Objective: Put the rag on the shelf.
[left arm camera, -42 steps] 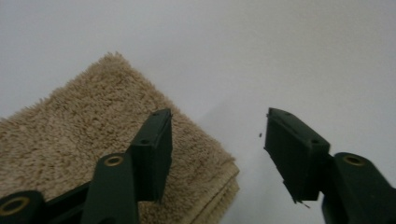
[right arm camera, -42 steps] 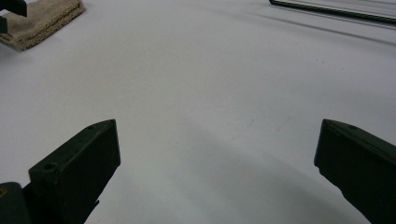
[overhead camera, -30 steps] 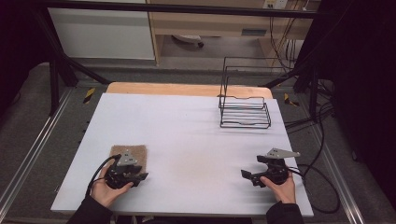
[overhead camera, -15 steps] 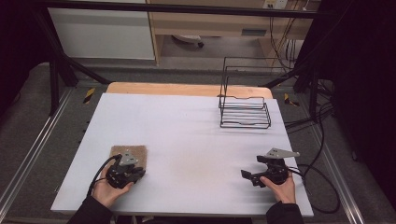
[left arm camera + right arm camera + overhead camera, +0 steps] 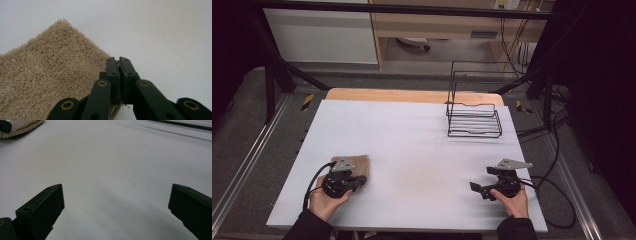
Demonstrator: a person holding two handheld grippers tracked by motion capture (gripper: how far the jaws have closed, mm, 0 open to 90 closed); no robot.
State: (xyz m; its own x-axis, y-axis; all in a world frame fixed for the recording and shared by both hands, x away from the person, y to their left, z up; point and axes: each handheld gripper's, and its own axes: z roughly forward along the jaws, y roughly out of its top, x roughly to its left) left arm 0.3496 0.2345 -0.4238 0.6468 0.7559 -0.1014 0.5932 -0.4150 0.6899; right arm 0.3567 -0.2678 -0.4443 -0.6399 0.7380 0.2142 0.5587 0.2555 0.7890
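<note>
Left hand-held gripper (image 5: 119, 65) low, pinching towel (image 5: 47, 80) edge.

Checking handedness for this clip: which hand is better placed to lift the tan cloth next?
Left. The left gripper is already shut on the edge of the tan cloth, while the right gripper sits open across the table, far from it.

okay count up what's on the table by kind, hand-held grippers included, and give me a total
Cloth: 1, tan.
Wire rack: 1, black.
Hand-held grippers: 2, the left hand-held gripper and the right hand-held gripper.
Total: 4.
</note>
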